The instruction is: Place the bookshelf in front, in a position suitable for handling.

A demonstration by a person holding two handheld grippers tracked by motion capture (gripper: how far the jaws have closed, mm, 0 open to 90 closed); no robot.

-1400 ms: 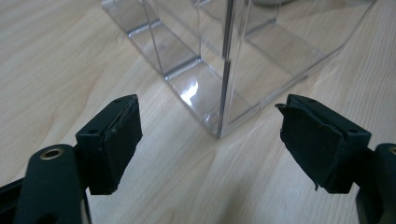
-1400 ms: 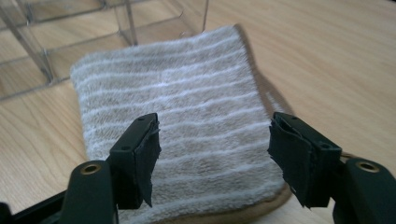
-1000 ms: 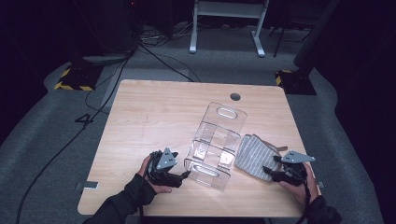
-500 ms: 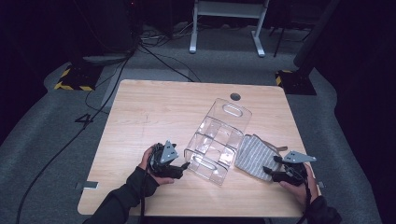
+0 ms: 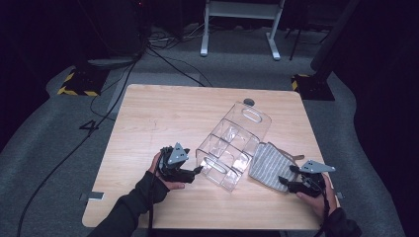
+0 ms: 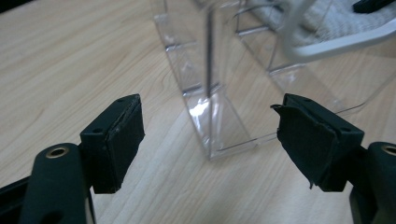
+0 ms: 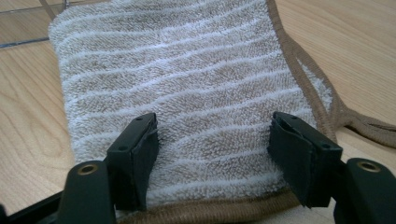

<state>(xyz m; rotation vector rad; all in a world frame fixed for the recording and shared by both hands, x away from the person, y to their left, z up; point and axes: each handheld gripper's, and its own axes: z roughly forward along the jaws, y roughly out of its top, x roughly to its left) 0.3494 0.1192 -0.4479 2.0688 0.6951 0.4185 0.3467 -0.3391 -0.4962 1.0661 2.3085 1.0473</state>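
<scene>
Setting: dark room, grey carpeted floor [image 5: 59,148] with loose cables [image 5: 163,59]; white metal stand legs [image 5: 239,29] at 12 o'clock beyond the surface.

Surface [image 5: 168,113]: light wood, square, round grommet near the far edge.

Item 1: clear plastic organiser [image 5: 232,143], compartmented, with handle cut-outs at its ends. Lies tipped and askew at the middle of the surface, its long axis running from 1 o'clock to 7 o'clock. In the left gripper view its near corner [image 6: 219,126] stands on the wood between the two pads, touching neither.

Item 2: striped towel [image 5: 269,165], grey-and-white, brown edging, folded. Lies flat at 4 o'clock, just beside the organiser. In the right gripper view the towel [image 7: 187,93] spreads beyond the jaws.

Left tool [image 5: 196,171]: at 7 o'clock, tips at the organiser's near end. Jaws apart, having just closed a little, gripping nothing.

Right tool [image 5: 292,169]: at 5 o'clock, at the towel's near edge. Jaws wide apart over the cloth, not pinching it.
</scene>
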